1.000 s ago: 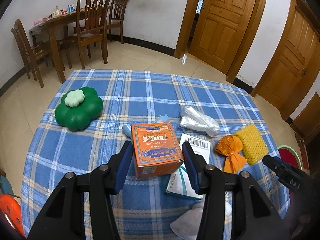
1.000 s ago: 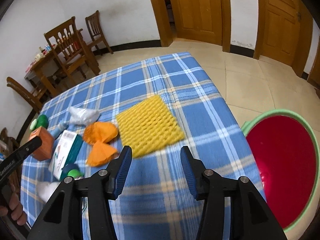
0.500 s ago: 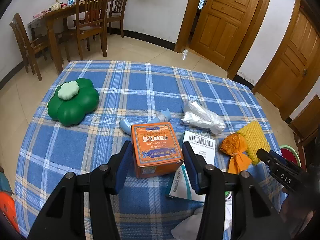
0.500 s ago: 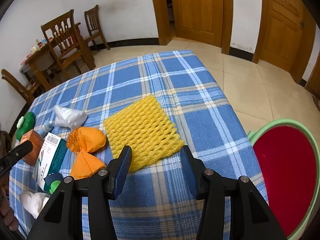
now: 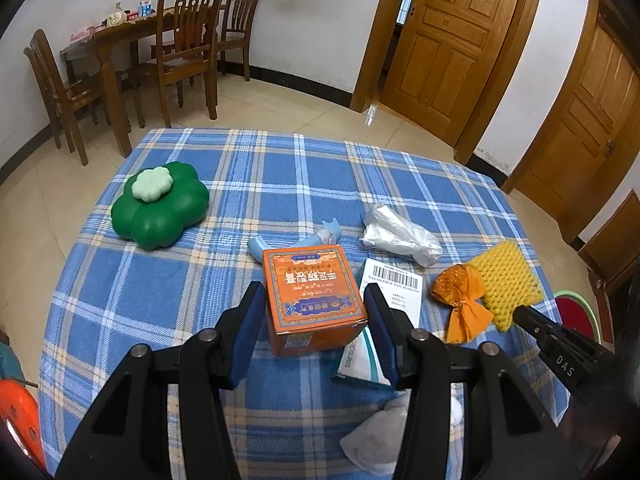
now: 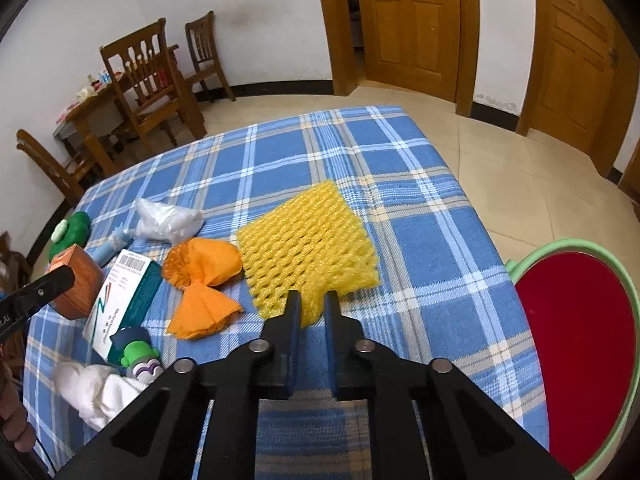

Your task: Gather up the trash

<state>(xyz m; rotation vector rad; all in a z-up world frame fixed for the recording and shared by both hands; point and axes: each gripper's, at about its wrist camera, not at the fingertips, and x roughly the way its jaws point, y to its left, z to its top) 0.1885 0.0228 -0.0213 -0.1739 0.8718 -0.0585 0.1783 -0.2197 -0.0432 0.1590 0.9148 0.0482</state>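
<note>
My right gripper (image 6: 312, 304) is shut on the near corner of the yellow foam net (image 6: 308, 240), which lies flat on the blue checked tablecloth (image 6: 360, 152). My left gripper (image 5: 314, 294) is shut on the orange box (image 5: 312, 280), a blue pad against each side. An orange paper wrapper (image 6: 204, 264), a crumpled clear plastic bag (image 6: 168, 220), a white and teal carton (image 6: 120, 300) and a white tissue (image 6: 96, 388) lie between the two grippers. A red bin with a green rim (image 6: 560, 246) stands on the floor off the table's right edge.
A green clover-shaped container (image 5: 160, 208) sits at the table's far left, a light blue plastic piece (image 5: 288, 244) behind the orange box, a small green toy (image 6: 138, 356) by the carton. Wooden chairs and a dining table (image 5: 132, 32) stand by the far wall.
My right gripper's jaws went from wide apart to closed on the yellow net's near corner. The left gripper still holds the orange box, with only a slight shift of its view.
</note>
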